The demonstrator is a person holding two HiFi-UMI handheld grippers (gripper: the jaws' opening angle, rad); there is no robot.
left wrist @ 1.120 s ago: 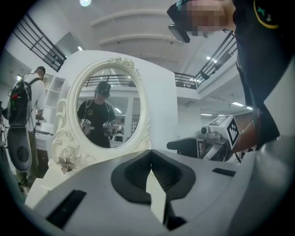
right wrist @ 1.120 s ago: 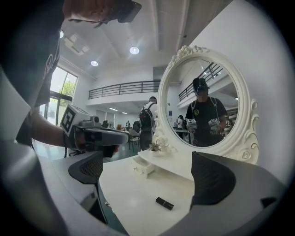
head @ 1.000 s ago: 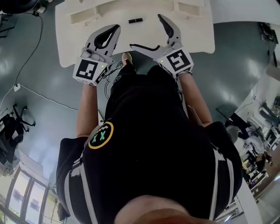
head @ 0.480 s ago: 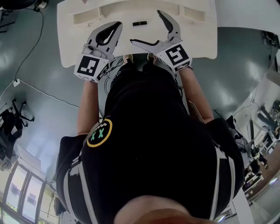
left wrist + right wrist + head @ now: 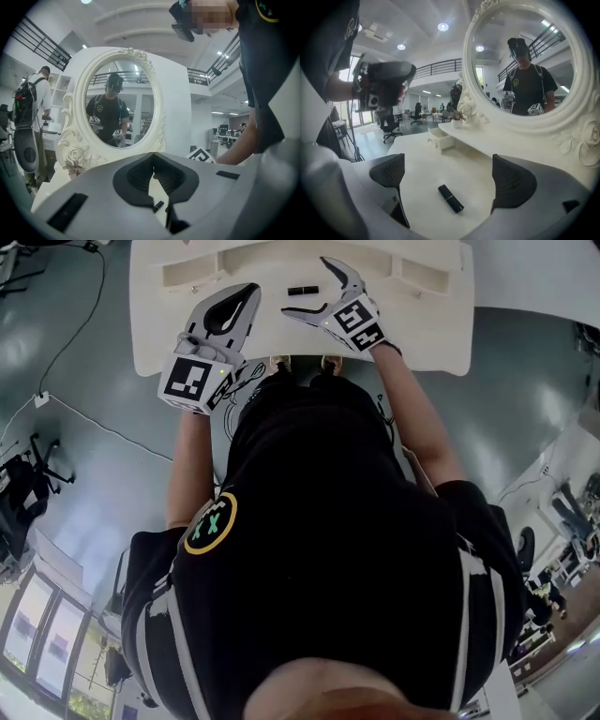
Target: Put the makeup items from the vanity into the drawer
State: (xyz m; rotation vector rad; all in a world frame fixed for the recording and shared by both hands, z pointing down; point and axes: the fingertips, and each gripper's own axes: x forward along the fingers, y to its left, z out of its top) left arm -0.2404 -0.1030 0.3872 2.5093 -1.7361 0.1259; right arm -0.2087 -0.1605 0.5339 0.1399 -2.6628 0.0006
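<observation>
Our right gripper [image 5: 450, 180] gapes either side of the lipstick [image 5: 450, 198], which lies flat along the vanity's [image 5: 422, 338] width; our left gripper [image 5: 153, 161] is clenched, empty.

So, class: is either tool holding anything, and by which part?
Nothing is held. The right tool is open near the black lipstick tube on the white vanity; the left tool is shut, empty.

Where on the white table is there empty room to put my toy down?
The vanity top is bare at its right end, beyond the right gripper, and between the black tube and the small drawer. The middle is crowded: the black tube lies between the right gripper's open fingers, with the shut left gripper beside.
</observation>
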